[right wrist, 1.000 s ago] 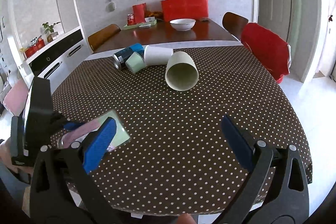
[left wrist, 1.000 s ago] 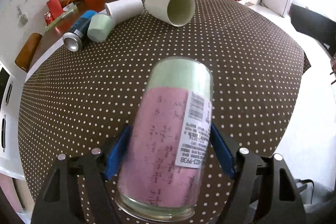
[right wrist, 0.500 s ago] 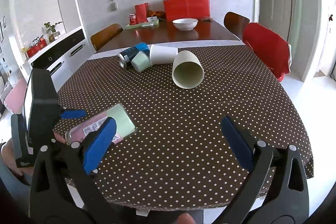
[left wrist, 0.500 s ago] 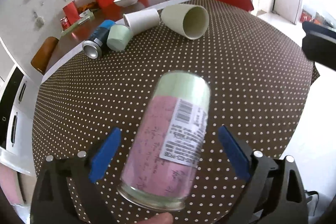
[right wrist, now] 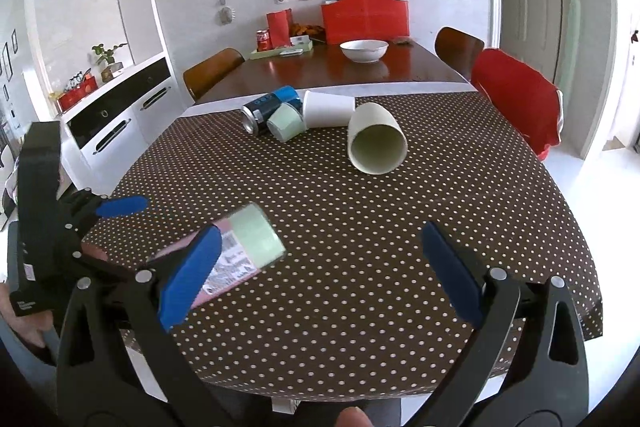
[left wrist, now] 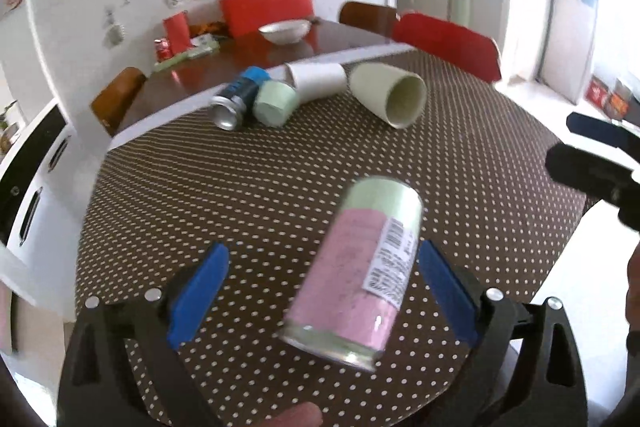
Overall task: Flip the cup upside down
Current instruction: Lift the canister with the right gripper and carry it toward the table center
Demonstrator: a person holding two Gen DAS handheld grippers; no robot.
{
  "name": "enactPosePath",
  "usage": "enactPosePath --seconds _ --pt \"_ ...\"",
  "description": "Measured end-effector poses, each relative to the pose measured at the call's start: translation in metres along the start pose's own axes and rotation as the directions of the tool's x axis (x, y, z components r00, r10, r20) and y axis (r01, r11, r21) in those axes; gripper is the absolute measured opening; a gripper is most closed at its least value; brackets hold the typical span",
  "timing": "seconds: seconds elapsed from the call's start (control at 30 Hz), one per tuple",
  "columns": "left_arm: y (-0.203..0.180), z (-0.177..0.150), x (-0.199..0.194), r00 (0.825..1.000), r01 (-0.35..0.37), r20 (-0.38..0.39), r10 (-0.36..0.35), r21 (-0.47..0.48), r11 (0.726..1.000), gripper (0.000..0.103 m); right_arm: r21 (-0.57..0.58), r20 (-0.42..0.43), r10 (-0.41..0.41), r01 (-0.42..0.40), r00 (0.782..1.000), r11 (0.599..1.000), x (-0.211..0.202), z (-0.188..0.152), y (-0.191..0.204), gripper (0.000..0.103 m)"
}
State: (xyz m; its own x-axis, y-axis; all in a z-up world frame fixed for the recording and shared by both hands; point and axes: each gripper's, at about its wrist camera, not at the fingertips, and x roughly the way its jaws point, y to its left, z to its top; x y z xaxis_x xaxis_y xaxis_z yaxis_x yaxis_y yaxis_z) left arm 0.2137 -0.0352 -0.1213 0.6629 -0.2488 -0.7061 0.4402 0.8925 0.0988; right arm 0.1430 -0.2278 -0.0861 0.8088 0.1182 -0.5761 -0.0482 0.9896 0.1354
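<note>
Left-wrist view showed the big brown tablecloth with white polka dots (left wrist: pixel 280 187) filling most of the scene, and I judged its clear near half was where I meant to work. At the far edge lay a cluster, all on their sides: a cream ceramic cup (left wrist: pixel 390 98), a white paper cup (left wrist: pixel 318 79), a pale green cup (left wrist: pixel 274 103) and a blue drink can (left wrist: pixel 240 101). Nearer, the glass cup with the pink-and-green paper liner (left wrist: pixel 358 267) lay tilted on the cloth, mouth toward me. My left gripper (left wrist: pixel 322 291) stood spread wide, its blue pads clear of the glass; a second earlier they had clamped it. My right gripper (right wrist: pixel 320 275) was likewise apart and held nothing.
</note>
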Motion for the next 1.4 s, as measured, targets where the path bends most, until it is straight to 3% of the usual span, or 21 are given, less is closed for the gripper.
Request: enactPosePath --seconds 0.4,0.73,1.0,1.4 --pt "0.029 -0.020 -0.084 0.980 -0.086 0.163 0.113 -0.162 0.983 0.094 -0.022 0.032 0.031 -0.030 0.999 0.999 -0.022 -0.004 0.046 0.097" --pt "0.048 -0.033 -0.132 0.945 -0.135 0.264 0.191 -0.216 0.967 0.094 -0.025 0.022 0.028 -0.027 0.999 0.999 -0.028 0.003 0.079 0.097" --pt "0.075 -0.028 -0.128 0.941 -0.118 0.284 0.186 -0.239 0.964 0.094 0.026 -0.028 0.001 -0.001 1.000 1.000 -0.016 0.016 0.093 0.097" --pt "0.105 -0.012 -0.101 0.945 -0.101 0.283 0.167 -0.235 0.967 0.094 0.175 -0.210 -0.050 0.088 0.976 0.981 0.038 0.019 0.085 0.097"
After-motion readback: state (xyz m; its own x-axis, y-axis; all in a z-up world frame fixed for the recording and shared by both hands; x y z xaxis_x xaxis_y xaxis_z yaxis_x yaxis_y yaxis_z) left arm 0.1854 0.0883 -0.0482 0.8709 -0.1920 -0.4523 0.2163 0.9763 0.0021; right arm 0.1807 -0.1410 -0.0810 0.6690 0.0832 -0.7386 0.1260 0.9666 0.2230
